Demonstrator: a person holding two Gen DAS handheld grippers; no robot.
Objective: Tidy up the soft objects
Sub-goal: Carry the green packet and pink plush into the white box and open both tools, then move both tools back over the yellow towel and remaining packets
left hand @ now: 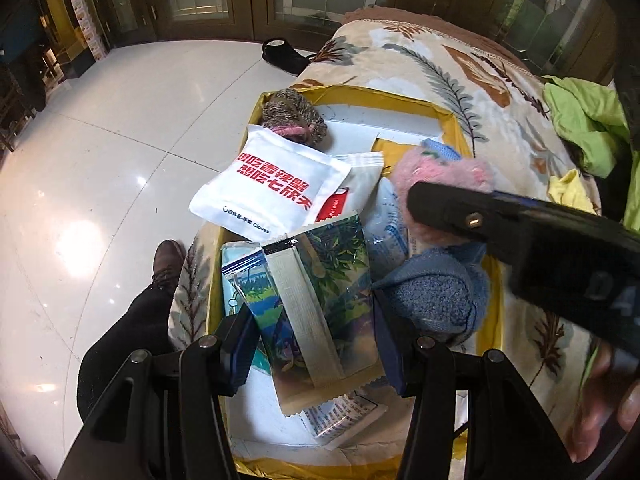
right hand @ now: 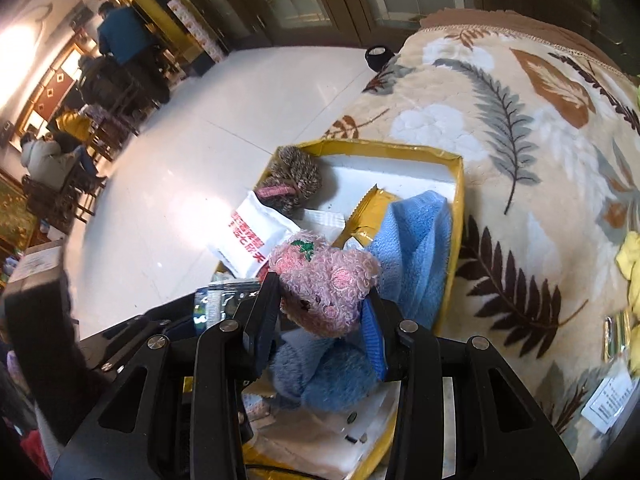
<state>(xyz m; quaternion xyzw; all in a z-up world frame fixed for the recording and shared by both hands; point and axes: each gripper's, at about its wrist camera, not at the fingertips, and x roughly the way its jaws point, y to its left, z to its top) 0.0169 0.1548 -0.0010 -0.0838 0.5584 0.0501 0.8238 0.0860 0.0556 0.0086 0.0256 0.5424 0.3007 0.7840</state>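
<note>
Right gripper [right hand: 322,312]: jaws partly closed, clamped on the pink plush toy [right hand: 324,280]. The left finger presses the toy's side and the right blue-padded finger [right hand: 374,336] sits against its other side. The toy is curly-piled, pale pink with darker pink patches and a small green embroidered mark on top; it is held just above the yellow-rimmed box [right hand: 454,216]. Directly below the jaws lies a blue fuzzy item [right hand: 332,376]; ahead and to the right of the toy, a light blue towel [right hand: 416,248] rests in the box.

Left gripper [left hand: 310,344]: jaws set wide, straddling a green printed packet [left hand: 328,280]. I cannot tell whether the pads actually touch it. A white pouch with red lettering [left hand: 272,184] lies ahead of the fingers, and a brown knitted item with pink trim [left hand: 296,118] sits at the far corner of the box. The right gripper's black body crosses to the right, above the blue fuzzy item. The box rests on a leaf-patterned blanket [left hand: 440,64].
</note>
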